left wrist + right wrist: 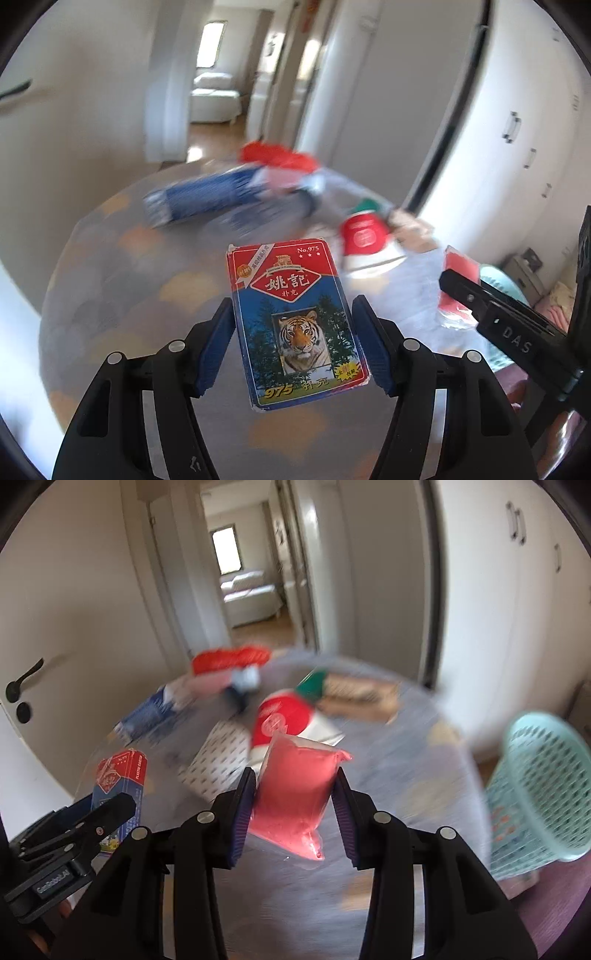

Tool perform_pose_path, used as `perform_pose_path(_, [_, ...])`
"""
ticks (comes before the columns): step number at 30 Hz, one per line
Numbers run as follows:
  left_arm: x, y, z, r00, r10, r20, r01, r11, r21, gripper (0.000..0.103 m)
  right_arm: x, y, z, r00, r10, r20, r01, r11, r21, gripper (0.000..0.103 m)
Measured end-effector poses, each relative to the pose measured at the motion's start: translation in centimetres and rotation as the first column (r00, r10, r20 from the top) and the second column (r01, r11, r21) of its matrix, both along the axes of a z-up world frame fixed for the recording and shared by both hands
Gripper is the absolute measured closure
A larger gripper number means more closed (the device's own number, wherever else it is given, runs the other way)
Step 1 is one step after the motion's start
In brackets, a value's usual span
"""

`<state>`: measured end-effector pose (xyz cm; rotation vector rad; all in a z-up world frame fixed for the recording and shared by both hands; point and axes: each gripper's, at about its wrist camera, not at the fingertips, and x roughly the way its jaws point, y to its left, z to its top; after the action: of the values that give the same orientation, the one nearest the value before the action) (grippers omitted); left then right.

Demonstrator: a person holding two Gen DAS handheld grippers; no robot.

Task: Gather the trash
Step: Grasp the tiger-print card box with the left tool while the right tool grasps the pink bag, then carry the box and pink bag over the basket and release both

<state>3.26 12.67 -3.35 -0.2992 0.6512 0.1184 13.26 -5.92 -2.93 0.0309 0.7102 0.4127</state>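
White walls, a white door with a black lever handle [23, 681] and tall white cupboards [524, 147] surround a round counter [140, 295] under a glossy grey cover with pale orange patches; a corridor behind leads to a room with a white sofa [249, 590].

Over the counter, the left hand-held gripper [295, 343] has its blue ribbed pads pressed on the long edges of a flat cardboard playing-card box [295, 321], held clear of the surface. Its red and blue face reads "No.975" above three stars, large white Chinese characters in a red diamond, a tiger portrait among dark pines, and "975" in yellow at the bottom; the corners are scuffed white.

The right hand-held gripper [293, 808] is partly closed on a soft clear-plastic pouch [295, 797] filled with pink, also lifted off the counter, its pads against the pouch's sides.

Blurred litter lies farther back on the counter: a red and white packet [284, 716], a blue printed wrapper [207, 195], a crumpled red bag [229, 659], a white dotted sheet [221, 760]. A mint-green perforated plastic basket [546, 786] stands just beside the counter's right edge.
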Motion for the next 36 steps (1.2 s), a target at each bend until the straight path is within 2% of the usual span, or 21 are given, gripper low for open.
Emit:
perform_pose_path(4, [1.6,-3.4,1.7,0.997,-0.073,0.039,0.072,0.997,0.026,0.040,-0.1,-3.8,2.0,0.998,-0.050,0.039,0.048,0.998,0.044,0.064])
perform_pose_path(10, [4.9,-9.0,3.2,0.980,-0.192,0.048,0.189,0.980,0.066,0.040,0.5,-10.4,4.2,0.980,-0.177,0.088,0.169,0.982,0.088,0.064])
perform_pose_path(15, [8.0,-14.5,4.0,0.954,-0.296,0.043,0.290,0.951,0.103,0.040,1.6,-16.0,4.8,0.947,-0.301,0.111,0.294,0.953,0.078,0.064])
perform_pose_path(17, [9.1,-16.2,3.7,0.944,-0.326,0.043,0.321,0.941,0.104,0.040,2.0,-17.9,4.8,0.920,-0.365,0.143,0.365,0.931,0.031,0.064])
perform_pose_path(19, [10.8,-18.2,3.3,0.932,-0.362,0.031,0.357,0.928,0.105,0.040,2.7,-20.1,4.5,0.899,-0.413,0.148,0.414,0.910,0.024,0.064])
perform_pose_path(26, [15.4,-25.4,2.4,0.867,-0.498,0.008,0.497,0.865,0.074,0.040,5.1,-26.1,2.1,0.838,-0.540,0.079,0.539,0.841,0.032,0.064])
perform_pose_path(27, [16.2,-26.7,2.1,0.849,-0.528,-0.002,0.527,0.848,0.063,0.040,5.4,-26.7,1.7,0.830,-0.553,0.067,0.553,0.833,0.028,0.064])
perform_pose_path(32, [19.1,-30.4,0.0,0.794,-0.605,-0.064,0.607,0.795,0.005,0.040,6.6,-29.9,-0.9,0.794,-0.606,-0.048,0.608,0.793,0.029,0.064])
perform_pose_path(36, [20.9,-32.2,-2.0,0.767,-0.635,-0.097,0.634,0.772,-0.042,0.040,7.1,-31.3,-2.3,0.770,-0.631,-0.099,0.635,0.772,0.022,0.064])
